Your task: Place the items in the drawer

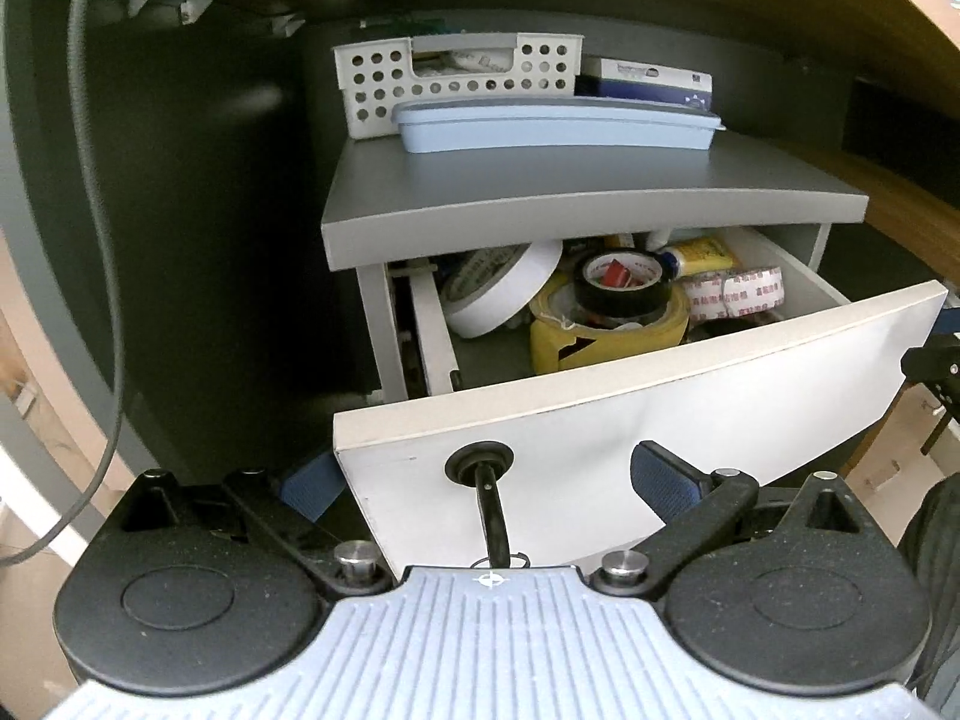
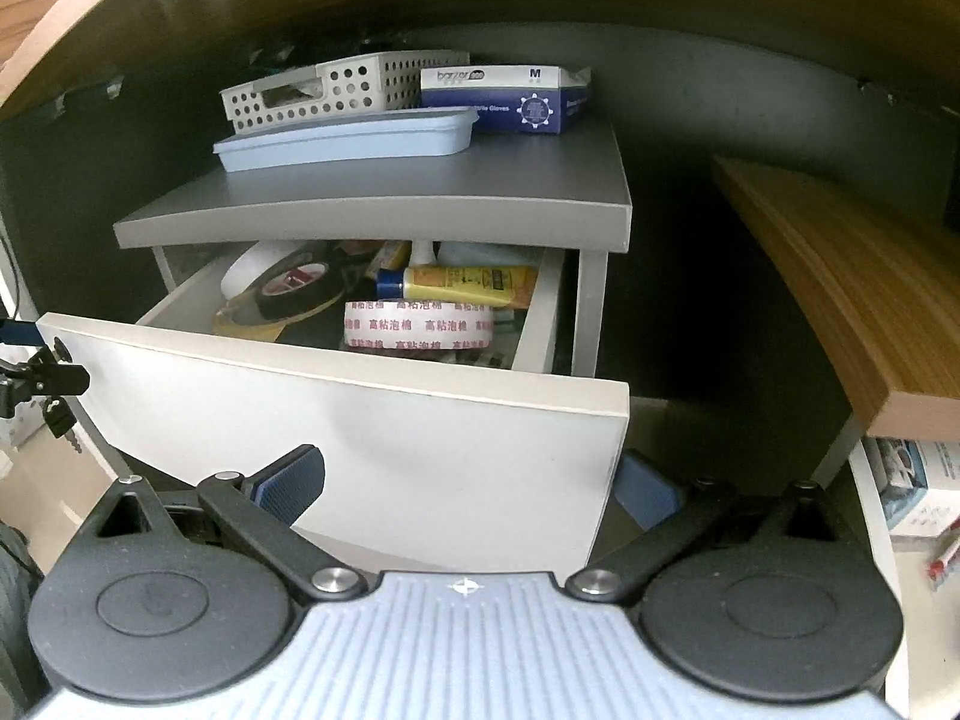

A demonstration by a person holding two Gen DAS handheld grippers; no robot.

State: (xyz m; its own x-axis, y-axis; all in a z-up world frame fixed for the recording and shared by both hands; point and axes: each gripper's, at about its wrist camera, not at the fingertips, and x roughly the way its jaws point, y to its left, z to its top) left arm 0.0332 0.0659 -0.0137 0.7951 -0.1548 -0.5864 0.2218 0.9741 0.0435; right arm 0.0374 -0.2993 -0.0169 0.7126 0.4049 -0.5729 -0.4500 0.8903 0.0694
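A white drawer [image 1: 690,396] of a small grey-topped cabinet [image 1: 576,204] stands pulled out under a desk; it also shows in the right wrist view [image 2: 336,420]. Inside lie a white tape roll [image 1: 501,288], a black tape roll [image 1: 621,288] on a yellow roll [image 1: 606,330], a printed foam tape roll [image 2: 420,324] and a yellow glue tube [image 2: 462,285]. A key [image 1: 489,516] hangs in the drawer's lock [image 1: 479,462]. My left gripper [image 1: 486,486] is open and empty, its fingers either side of the drawer front's left end. My right gripper [image 2: 468,486] is open and empty around its right end.
On the cabinet top sit a perforated white basket [image 1: 456,78], a light blue lidded box [image 1: 558,126] and a blue glove box [image 2: 504,99]. A wooden shelf board [image 2: 840,300] runs at the right. A grey cable [image 1: 96,210] hangs at the left. The desk underside is close above.
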